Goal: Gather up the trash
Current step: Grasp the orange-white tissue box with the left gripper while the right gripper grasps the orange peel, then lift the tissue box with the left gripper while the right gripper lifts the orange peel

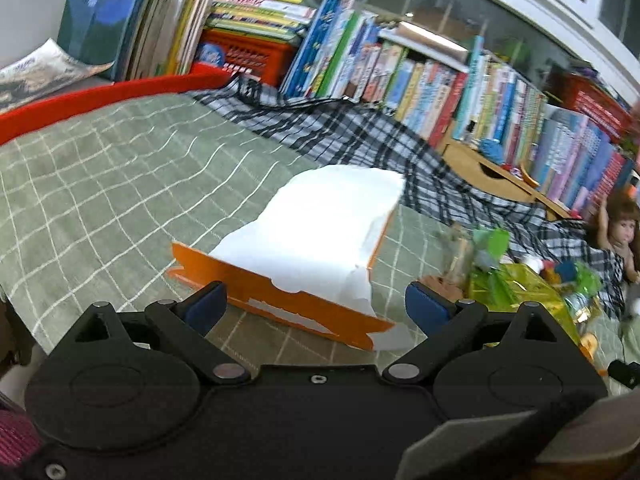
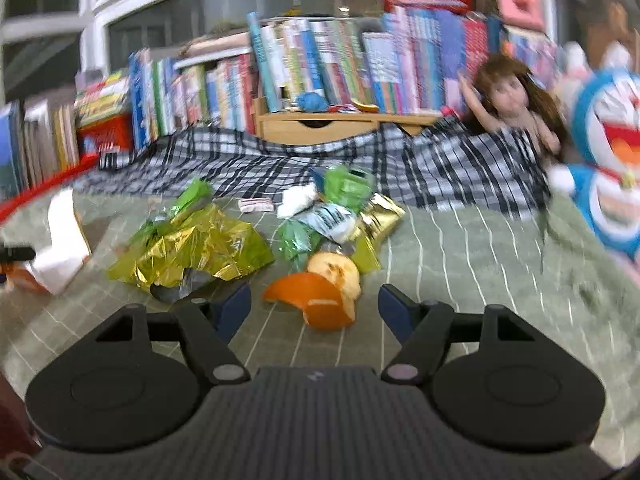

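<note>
An orange box lined with white paper (image 1: 320,236) lies on the green checked cover, just ahead of my left gripper (image 1: 316,304), which is open with nothing between its fingers. The same box (image 2: 60,248) shows at the left edge of the right wrist view. In front of my open right gripper (image 2: 314,306) lies orange peel (image 2: 320,292). Beyond it sits a pile of trash: a crumpled gold-green foil wrapper (image 2: 196,248), green packets (image 2: 348,188), a white tissue wad (image 2: 296,200) and a gold wrapper (image 2: 380,212). The same pile (image 1: 516,280) is blurred at the right of the left wrist view.
A black-and-white plaid cloth (image 2: 312,160) lies bunched behind the trash. Rows of books (image 1: 420,76), a red basket (image 1: 244,56) and a wooden drawer box (image 2: 320,124) line the back. A doll (image 2: 512,100) and a blue plush toy (image 2: 612,148) sit at the right. A red rim (image 1: 100,100) bounds the cover.
</note>
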{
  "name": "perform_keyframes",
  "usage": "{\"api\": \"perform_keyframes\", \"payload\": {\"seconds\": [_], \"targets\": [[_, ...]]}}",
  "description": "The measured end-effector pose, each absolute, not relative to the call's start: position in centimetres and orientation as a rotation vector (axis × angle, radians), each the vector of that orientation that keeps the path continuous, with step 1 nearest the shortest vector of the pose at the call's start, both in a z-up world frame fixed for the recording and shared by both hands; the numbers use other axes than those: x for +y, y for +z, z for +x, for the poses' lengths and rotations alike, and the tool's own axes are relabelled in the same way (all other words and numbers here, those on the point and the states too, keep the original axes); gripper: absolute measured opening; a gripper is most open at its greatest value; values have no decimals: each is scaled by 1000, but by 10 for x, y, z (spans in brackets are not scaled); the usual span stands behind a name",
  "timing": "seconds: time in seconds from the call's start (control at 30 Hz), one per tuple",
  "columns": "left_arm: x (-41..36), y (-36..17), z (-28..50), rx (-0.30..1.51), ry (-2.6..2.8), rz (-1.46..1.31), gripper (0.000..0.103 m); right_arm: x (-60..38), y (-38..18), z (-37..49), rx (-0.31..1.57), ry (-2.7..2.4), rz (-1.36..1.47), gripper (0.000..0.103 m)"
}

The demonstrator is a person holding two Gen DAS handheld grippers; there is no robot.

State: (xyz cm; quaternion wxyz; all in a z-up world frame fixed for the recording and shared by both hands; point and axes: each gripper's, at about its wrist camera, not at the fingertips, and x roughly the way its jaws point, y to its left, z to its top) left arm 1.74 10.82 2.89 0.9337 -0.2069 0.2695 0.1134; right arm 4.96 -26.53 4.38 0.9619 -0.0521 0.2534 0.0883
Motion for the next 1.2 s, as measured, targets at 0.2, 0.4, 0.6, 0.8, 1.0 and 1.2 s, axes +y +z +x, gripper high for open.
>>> {"api": "perform_keyframes", "payload": {"seconds": [0.2,0.4,0.6,0.8,1.0,1.2], "targets": [[115,15,37,596,258,-474,85,-224,30,71,548,198,-387,66],[111,10,41,594,267,-439,29,-221,27,76,561,192,-348,41],[101,20,31,550,236,-393,9,-234,40,61,521,198,-247,17],[85,30,20,523,182,-326,9,-244,48,53,508,204,-208,14],[73,34,14,527,130,-303,9,-226,38,65,542,206,-343,52],[62,34,12,540,90,-287,10,-213,26,97,599,146,-369,42]]}}
